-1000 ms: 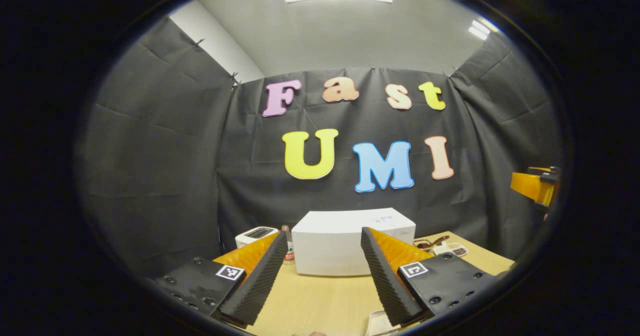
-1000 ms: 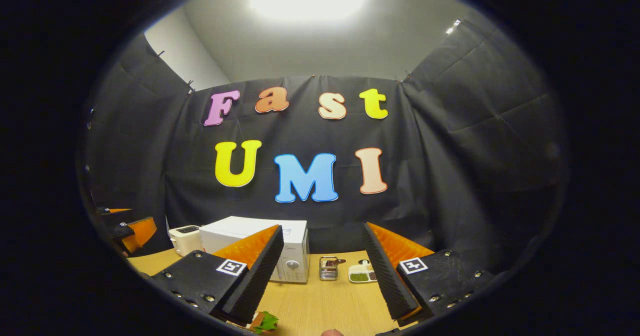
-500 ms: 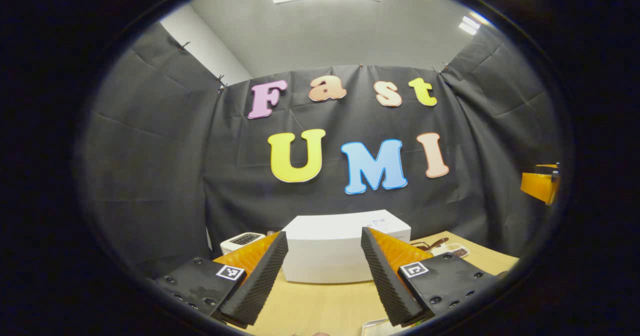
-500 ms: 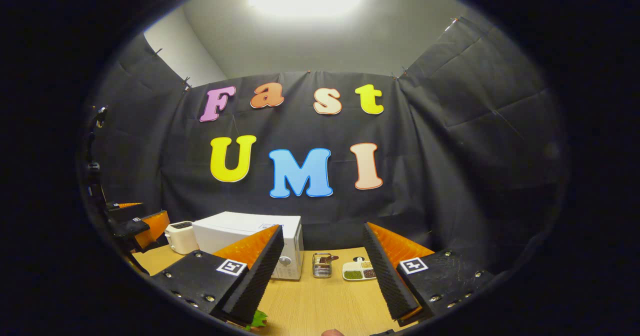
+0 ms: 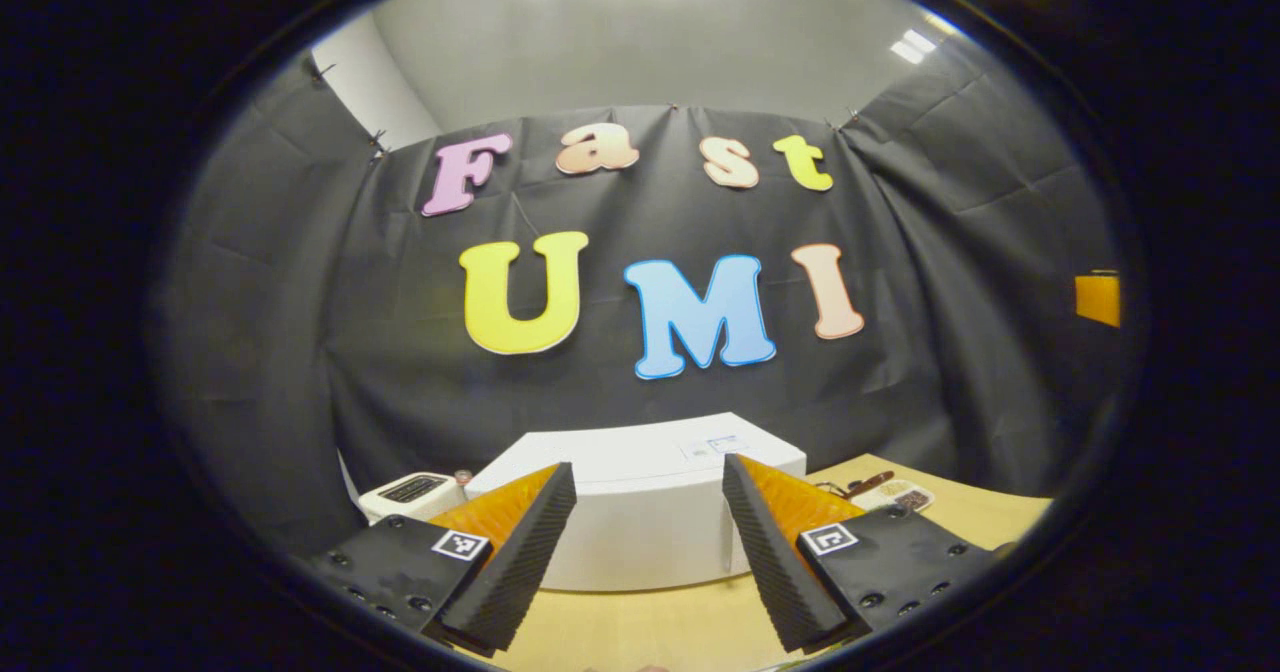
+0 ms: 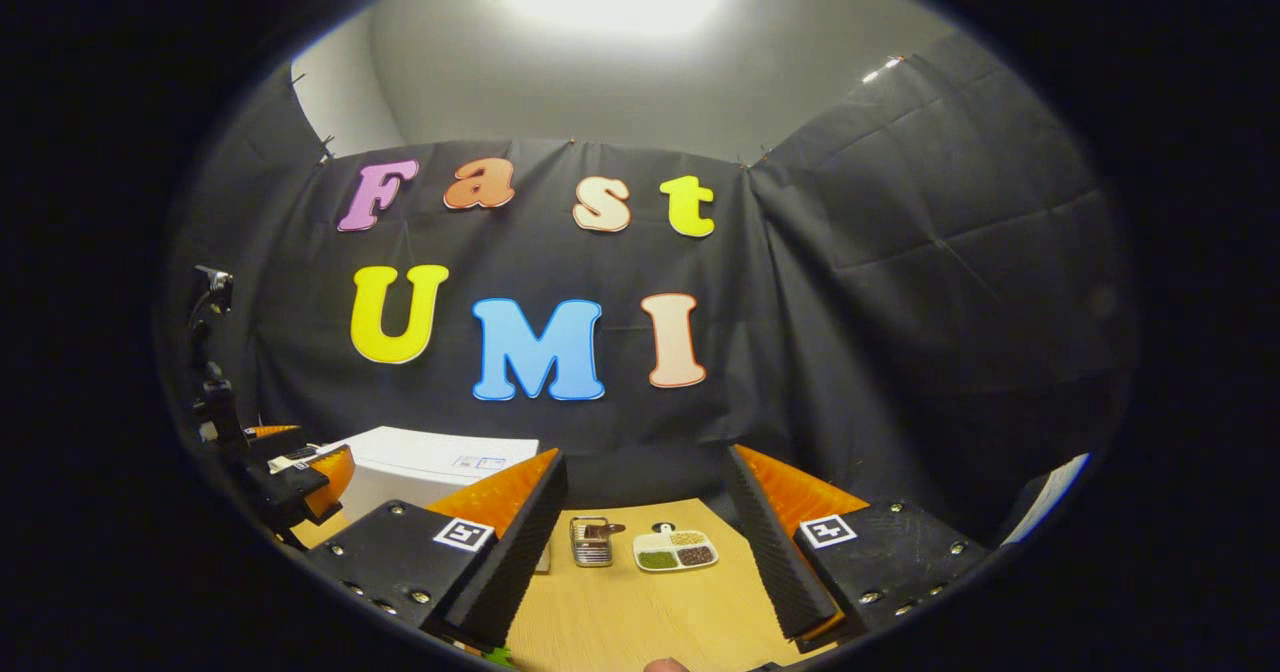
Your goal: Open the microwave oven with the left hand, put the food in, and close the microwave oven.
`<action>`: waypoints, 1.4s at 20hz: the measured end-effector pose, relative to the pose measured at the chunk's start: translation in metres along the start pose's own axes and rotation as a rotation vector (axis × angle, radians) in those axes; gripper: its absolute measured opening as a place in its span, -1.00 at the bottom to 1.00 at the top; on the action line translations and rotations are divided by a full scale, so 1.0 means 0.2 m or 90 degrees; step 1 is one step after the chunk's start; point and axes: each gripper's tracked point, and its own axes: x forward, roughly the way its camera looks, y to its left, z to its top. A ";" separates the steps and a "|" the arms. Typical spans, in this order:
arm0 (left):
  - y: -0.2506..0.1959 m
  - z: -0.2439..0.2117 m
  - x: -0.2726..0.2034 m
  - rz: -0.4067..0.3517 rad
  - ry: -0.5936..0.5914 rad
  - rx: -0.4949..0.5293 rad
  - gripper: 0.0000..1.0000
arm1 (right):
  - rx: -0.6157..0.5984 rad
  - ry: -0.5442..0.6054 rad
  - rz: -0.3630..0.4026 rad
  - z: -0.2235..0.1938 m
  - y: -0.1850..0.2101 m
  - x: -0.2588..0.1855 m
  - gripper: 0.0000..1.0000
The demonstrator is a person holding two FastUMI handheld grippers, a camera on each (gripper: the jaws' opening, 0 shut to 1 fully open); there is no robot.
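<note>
Microwave: white box, standing on the table against the booth's black cloth wall. In the left gripper view it sits straight ahead, framed between the two fingers, its top and one plain side facing the camera. In the right gripper view the microwave lies to the left, partly behind the near finger; door state cannot be told.

Left tongs: fingers spread wide, nothing between them, held above the table just short of the microwave. The same tongs appear at the left edge of the right gripper view, beside the microwave.

Right tongs: fingers spread wide, nothing held, over the table. A corner of them shows at the far right of the left gripper view.

Food: a green scrap at the bottom edge of the right gripper view, below the near finger; too little shows to say more.

Toaster: white, left of the microwave, with a small bottle cap between them.

Metal rack: on the table right of the microwave.

Divided dish: white, holding green, brown and pale fillings, just beside the rack; also seen right of the microwave.
</note>
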 end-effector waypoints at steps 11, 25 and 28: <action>-0.32 -0.47 0.49 -0.106 0.070 -0.014 1.00 | -0.077 0.057 -0.150 -0.11 -0.13 -0.07 0.91; -0.52 -0.90 0.75 -0.141 0.168 0.003 0.42 | -0.154 0.085 -0.258 -0.08 -0.25 -0.23 0.83; -0.53 -0.91 0.77 -0.140 0.169 0.003 -0.03 | -0.159 0.086 -0.269 -0.06 -0.26 -0.26 0.91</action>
